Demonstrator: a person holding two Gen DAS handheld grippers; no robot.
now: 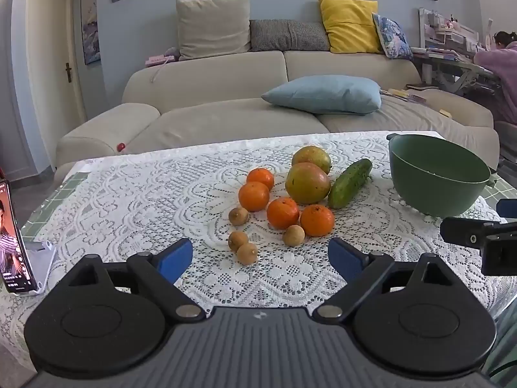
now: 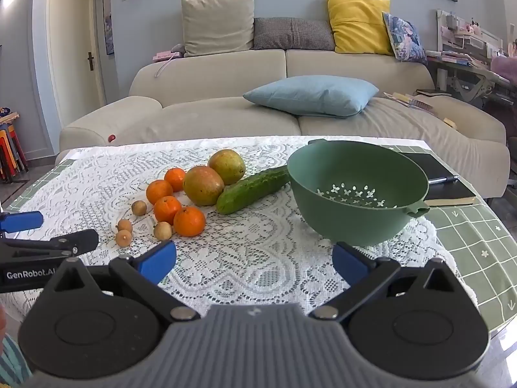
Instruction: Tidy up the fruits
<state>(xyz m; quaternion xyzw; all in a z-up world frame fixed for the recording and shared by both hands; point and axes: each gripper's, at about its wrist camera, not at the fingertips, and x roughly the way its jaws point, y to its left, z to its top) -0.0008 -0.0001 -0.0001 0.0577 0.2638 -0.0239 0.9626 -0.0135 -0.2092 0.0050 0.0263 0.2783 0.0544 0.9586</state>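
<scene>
On the lace tablecloth (image 1: 129,200) lie several tangerines (image 1: 282,212), two mangoes (image 1: 307,182), a cucumber (image 1: 350,182) and several small brown longans (image 1: 247,253). A green colander bowl (image 1: 436,174) stands empty at the right; the right wrist view shows it (image 2: 355,190) just ahead. My left gripper (image 1: 260,258) is open and empty, low over the cloth just before the longans. My right gripper (image 2: 253,260) is open and empty, in front of the colander, with the fruit pile (image 2: 189,221) to its left.
A phone on a stand (image 1: 13,242) sits at the table's left edge. A black notebook with a pen (image 2: 442,177) lies behind the colander. A beige sofa (image 1: 226,110) with cushions stands beyond the table. A person sits at a desk (image 1: 497,64) far right.
</scene>
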